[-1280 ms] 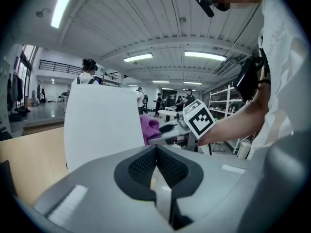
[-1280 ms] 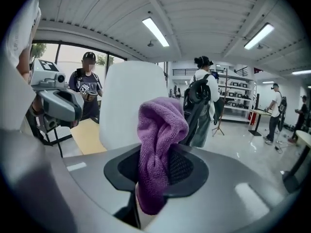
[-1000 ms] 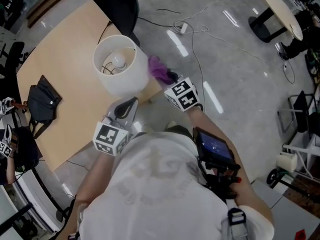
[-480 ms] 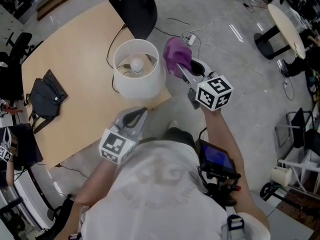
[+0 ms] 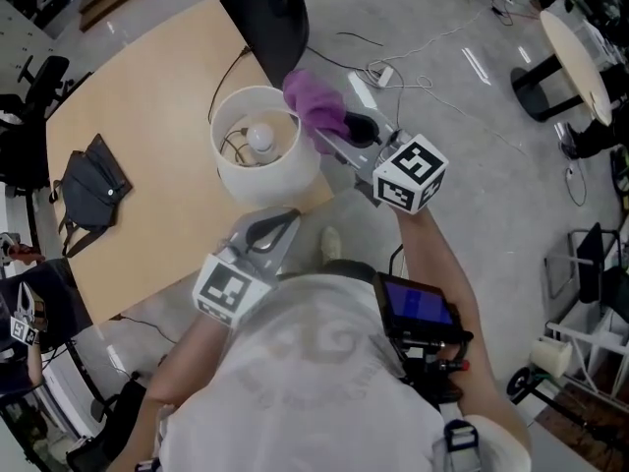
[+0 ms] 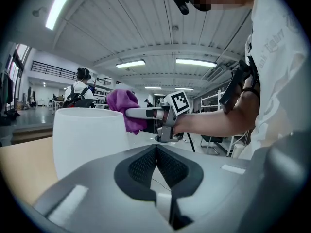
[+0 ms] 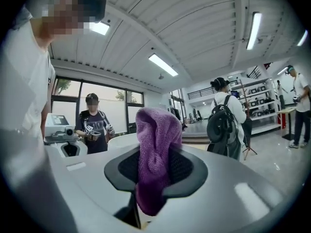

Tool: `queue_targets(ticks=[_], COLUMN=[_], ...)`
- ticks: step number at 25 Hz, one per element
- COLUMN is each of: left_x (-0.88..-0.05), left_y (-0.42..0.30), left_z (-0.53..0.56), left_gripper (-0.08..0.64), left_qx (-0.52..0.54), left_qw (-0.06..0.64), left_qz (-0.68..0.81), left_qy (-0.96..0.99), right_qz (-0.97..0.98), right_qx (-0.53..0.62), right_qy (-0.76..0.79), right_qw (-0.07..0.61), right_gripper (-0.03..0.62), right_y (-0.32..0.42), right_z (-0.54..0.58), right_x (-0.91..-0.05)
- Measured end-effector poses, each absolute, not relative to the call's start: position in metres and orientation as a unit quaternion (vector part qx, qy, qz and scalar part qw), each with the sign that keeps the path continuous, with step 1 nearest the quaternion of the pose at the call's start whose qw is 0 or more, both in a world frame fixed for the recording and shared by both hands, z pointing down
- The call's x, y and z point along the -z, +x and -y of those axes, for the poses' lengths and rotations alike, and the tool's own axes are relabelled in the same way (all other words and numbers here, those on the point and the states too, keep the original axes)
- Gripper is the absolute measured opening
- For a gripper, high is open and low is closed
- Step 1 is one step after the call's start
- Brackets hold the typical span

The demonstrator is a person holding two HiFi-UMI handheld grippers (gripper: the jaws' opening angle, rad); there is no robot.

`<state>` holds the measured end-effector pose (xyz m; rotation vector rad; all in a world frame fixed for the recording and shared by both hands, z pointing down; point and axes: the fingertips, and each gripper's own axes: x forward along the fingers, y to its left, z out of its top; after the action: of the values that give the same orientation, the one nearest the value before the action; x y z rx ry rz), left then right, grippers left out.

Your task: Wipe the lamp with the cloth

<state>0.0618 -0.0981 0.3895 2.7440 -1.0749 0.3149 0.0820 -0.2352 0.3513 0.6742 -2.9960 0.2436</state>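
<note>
the right claw [image 5: 326, 129] is clamped on a purple fluffy cloth [image 5: 314, 104], which bulges out past its tips. the white drum-shaped lamp [image 5: 257, 160] stands upright on the light wooden desk [image 5: 128, 116], its open top showing the bulb [image 5: 260, 140]. seen from the lamp, the cloth sits at the top rim on the side away from the desk's middle; whether it touches the rim i cannot tell. the right claw lies about level and points across toward the shade, so i judge the wipe must go sideways along the rim or down the upright wall. the left claw [image 5: 283, 219] is pressed together with nothing in it, just beside the lamp's near side and lower. the right hand is the better placed one.
</note>
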Motion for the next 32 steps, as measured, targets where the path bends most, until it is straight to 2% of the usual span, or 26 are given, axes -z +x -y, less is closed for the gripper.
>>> queue_targets(ticks=[4,9,19,24,29,32], left_x=[-0.393,-0.396,-0.392,-0.37,-0.347,-0.334], left_y=[0.074,0.087,0.101,0.098,0.098,0.098], left_z=[0.113,0.124,0.141,0.145,0.147,0.147], left_gripper=[0.002,0.002,0.002,0.002,0.002,0.002], left_qx=[-0.118,-0.135,-0.151,-0.133,-0.136,-0.127], left_qw=[0.091,0.096,0.109,0.118,0.099,0.098], left_qz=[0.369,0.378,0.403,0.423,0.443,0.453], left_qy=[0.917,0.911,0.896,0.888,0.881,0.877], right_qz=[0.978,0.97,0.944,0.961,0.985,0.992], right_qx=[-0.093,-0.128,-0.208,-0.201,-0.161,-0.125], right_qy=[0.179,0.165,0.16,0.15,0.06,0.008], right_qw=[0.058,0.126,0.199,0.115,-0.007,-0.02], right_gripper=[0.112,0.112,0.112,0.112,0.112,0.11], right_y=[0.079,0.091,0.117,0.118,0.101,0.088], right_z=[0.238,0.247,0.268,0.297,0.299,0.293], right_x=[-0.374,-0.437,-0.519,-0.464,-0.37,-0.339])
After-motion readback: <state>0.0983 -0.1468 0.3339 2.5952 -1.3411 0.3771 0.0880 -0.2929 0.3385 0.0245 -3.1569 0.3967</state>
